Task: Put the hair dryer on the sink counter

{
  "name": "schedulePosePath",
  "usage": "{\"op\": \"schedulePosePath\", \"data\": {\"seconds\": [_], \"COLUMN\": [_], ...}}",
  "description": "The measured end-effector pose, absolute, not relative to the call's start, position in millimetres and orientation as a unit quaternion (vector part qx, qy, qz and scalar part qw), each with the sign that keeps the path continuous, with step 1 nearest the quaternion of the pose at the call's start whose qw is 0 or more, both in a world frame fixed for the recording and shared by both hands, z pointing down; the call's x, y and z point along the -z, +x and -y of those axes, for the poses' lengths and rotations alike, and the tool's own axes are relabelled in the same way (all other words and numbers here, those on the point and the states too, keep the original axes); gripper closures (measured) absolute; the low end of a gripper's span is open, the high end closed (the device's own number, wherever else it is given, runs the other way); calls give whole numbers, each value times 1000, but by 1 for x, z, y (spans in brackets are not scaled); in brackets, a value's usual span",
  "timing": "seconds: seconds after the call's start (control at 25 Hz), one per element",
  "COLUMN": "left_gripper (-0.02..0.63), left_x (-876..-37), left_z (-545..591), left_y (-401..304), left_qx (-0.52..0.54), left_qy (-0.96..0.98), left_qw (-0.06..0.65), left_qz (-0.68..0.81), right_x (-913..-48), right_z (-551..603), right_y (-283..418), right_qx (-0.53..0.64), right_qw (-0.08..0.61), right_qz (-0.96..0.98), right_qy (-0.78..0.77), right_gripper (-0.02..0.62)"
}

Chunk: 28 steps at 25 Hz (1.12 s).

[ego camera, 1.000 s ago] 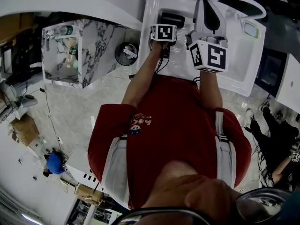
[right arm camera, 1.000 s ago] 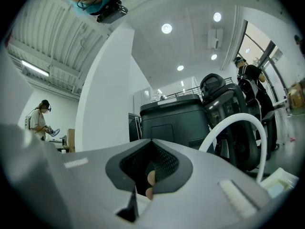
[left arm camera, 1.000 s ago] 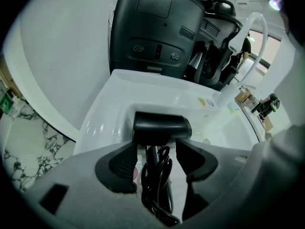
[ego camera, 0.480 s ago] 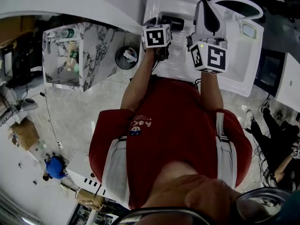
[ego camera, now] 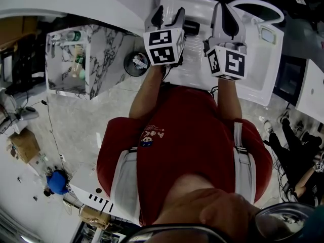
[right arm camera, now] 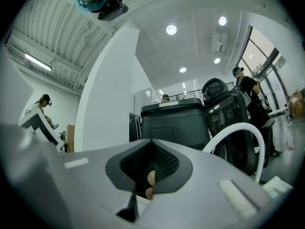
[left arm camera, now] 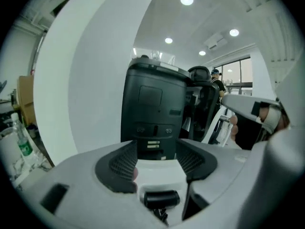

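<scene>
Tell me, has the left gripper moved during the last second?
Yes. In the head view the left gripper has lifted toward the camera and shifted left, toward the white sink counter's left edge.

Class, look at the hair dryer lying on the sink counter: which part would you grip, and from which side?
Only a dark bit of the hair dryer shows, lying low on the counter beyond the left gripper. Probably best to come down from above and close the fingers across its body, since bare counter lies beside it. The handle is hidden.
</scene>
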<state>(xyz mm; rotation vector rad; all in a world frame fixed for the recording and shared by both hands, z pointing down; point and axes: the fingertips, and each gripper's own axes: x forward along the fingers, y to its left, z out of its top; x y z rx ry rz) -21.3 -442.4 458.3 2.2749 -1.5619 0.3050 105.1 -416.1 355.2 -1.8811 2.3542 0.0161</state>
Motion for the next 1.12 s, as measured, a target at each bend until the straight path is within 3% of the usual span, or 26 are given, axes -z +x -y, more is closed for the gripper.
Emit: {"op": "schedulePosePath", "data": {"seconds": [0.8, 1.12], "left_gripper": [374, 403], "left_x": [-326, -321], "left_z": [410, 404], "left_y": [-23, -25], "left_qx": [53, 85], "left_qy": [811, 810], "left_qw": [-49, -58], "left_qz": [580, 577], "right_x": [-337, -332], "right_z": [404, 402], "right_y": [107, 107], "right_qx": [-24, -30], "right_qw": [70, 76], "right_qz": [-773, -771], "right_qy": [-630, -631], "right_gripper": [594, 594]}}
